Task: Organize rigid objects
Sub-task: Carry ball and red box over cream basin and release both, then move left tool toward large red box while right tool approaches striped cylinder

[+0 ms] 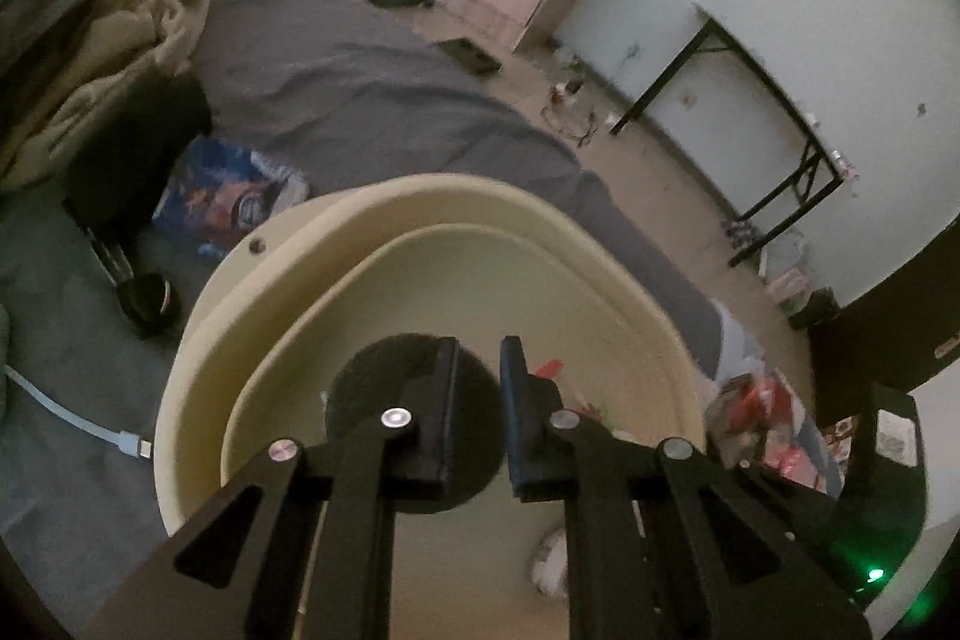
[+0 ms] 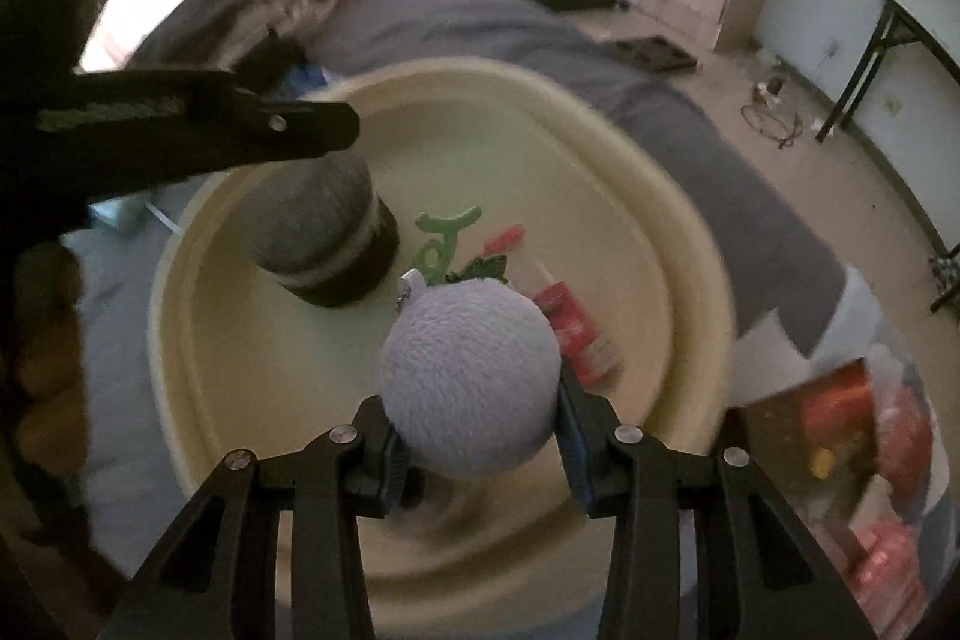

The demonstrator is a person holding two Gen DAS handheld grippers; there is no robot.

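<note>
A cream oval basin (image 1: 228, 292) (image 2: 672, 232) sits on the grey bed. In the left wrist view my left gripper (image 1: 478, 418) hangs over a black round jar (image 1: 360, 388) in the basin; its jaws stand a narrow gap apart with nothing between them. In the right wrist view my right gripper (image 2: 477, 436) is shut on a fluffy pale-blue ball (image 2: 471, 376) above the basin. The dark jar (image 2: 336, 238) stands in the basin under the left gripper's arm (image 2: 198, 124). A green letter charm (image 2: 447, 235) and a red packet (image 2: 576, 328) lie in the basin.
Red snack packets (image 2: 864, 436) lie right of the basin. A colourful bag (image 1: 222, 196), a black round object (image 1: 147, 301) and a white cable (image 1: 72, 418) lie on the bed to the left. Crumpled bedding (image 1: 90, 58) is behind. A black-legged table (image 1: 750, 100) stands by the wall.
</note>
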